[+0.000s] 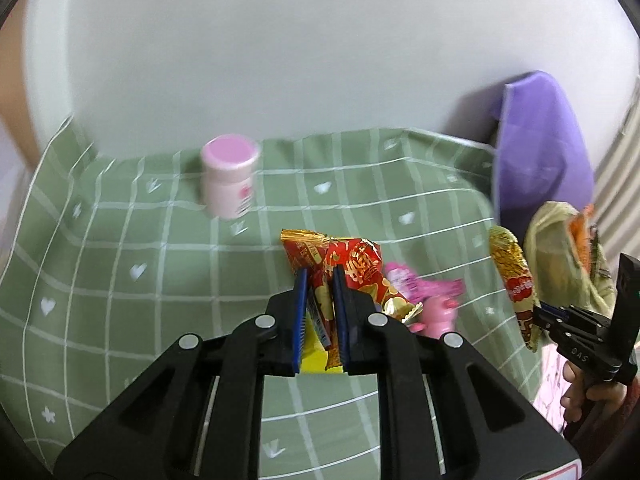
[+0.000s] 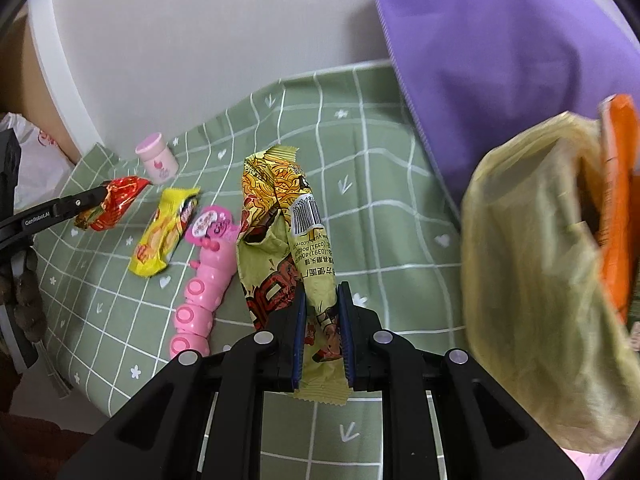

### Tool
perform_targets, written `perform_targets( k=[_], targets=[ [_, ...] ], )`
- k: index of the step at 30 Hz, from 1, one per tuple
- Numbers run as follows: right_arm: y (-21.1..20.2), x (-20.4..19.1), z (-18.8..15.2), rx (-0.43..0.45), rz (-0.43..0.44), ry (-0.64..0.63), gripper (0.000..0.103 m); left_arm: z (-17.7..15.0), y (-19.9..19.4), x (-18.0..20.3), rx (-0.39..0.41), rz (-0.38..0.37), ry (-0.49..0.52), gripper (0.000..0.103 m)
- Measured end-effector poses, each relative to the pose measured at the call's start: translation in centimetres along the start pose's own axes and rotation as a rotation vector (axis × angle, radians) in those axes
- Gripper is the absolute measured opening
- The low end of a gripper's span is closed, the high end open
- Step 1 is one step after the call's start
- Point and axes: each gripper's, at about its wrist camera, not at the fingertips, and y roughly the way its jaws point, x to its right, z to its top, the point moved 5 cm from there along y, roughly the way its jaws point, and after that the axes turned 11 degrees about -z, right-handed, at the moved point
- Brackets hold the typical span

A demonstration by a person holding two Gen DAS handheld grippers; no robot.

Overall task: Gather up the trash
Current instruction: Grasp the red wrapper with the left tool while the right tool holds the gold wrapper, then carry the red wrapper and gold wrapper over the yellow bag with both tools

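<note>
While its blue pads press from both sides, the left gripper (image 1: 320, 276) has hold of a red wrapper (image 1: 352, 272) with gold ends, the jaws nearly together on the crinkled foil. The wrapper juts up and to the right of the pads, lifted off the green checked cloth (image 1: 140, 248). Under the jaws in that view a bit of the yellow wrapper (image 2: 166, 236) shows, lying flat on the cloth; the right wrist view shows it just beside the head of a pink caterpillar toy (image 2: 204, 272). Farther back on the cloth a small pink jar (image 1: 230, 176) stands upright, near the white wall.

The right gripper (image 2: 322, 292) is likewise nearly closed, its pads clamped on the lower part of a long yellow noodle packet (image 2: 280, 216), which stands up from the jaws with its barcode side showing. To the right of it, close to the camera, hangs a pale yellow bag (image 2: 540, 280) with its mouth open; an orange packet (image 2: 618, 200) sticks out of it. Behind the bag a purple cloth (image 2: 500, 60) hangs against the wall.
</note>
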Motion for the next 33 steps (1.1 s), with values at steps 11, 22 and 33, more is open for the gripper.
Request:
perform_targets(
  k=[11,22,33],
  targets=[
    [-8.9,6.1,3.0,0.206,-0.141,0.097,0.016,6.2,0.9,13.3,0.07,-0.245,0.258,0.012],
    [-15.4,17.9,0.7,0.273,-0.365,0.327,0.016,6.6,3.8,28.3,0.036,-0.455,0.526,0.012],
    [-16.4,22.1,-0.9,0.255,-0.44,0.395,0.016,6.2,8.4,32.9,-0.038,-0.532,0.571,0.012]
  ],
)
